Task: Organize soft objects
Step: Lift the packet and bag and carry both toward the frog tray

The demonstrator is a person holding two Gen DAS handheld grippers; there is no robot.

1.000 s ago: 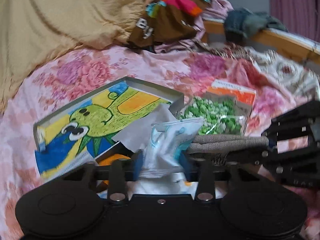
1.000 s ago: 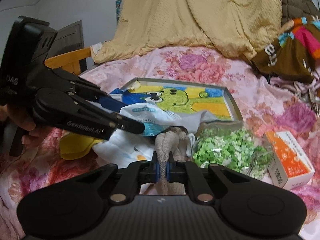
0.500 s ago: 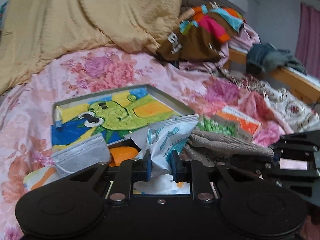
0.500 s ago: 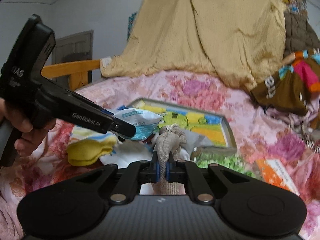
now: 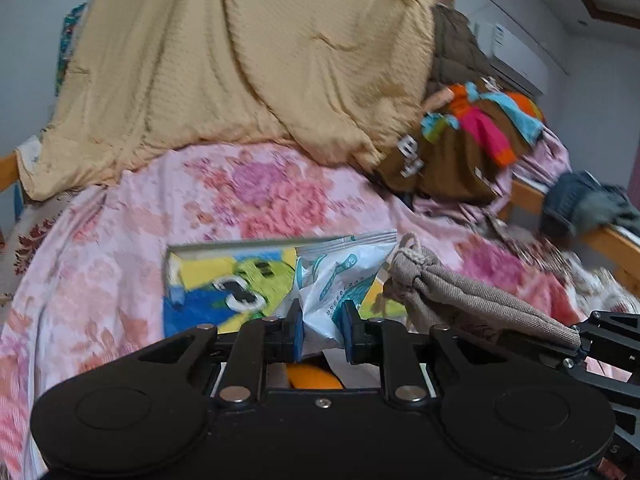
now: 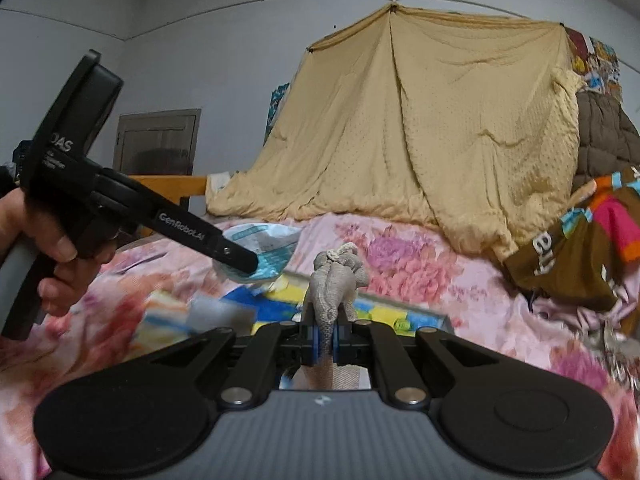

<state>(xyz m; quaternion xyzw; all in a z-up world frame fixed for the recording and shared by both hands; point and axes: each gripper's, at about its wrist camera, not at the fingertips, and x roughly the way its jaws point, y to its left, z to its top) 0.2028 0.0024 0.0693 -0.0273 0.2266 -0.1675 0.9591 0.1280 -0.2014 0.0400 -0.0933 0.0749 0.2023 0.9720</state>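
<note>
dim even light, motion blur, fisheye edges

My blue pads (image 5: 299, 334) pinch a white-and-teal packet (image 5: 336, 280); at two o'clock, a grey-brown pouch (image 5: 460, 300); beneath, a pink floral sheet (image 5: 256, 196).

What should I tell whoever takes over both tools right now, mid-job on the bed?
Left tool: shut on the white-and-teal plastic packet, held up off the bed.
Right tool: shut on the grey drawstring pouch, also lifted.
Below them on the floral bedspread: the cartoon picture tray and an orange soft item just under the left tool.
Done: both items picked up.
Left: neither is placed yet; where they should go cannot be told from these views. The orange item is not yet handled.
</note>
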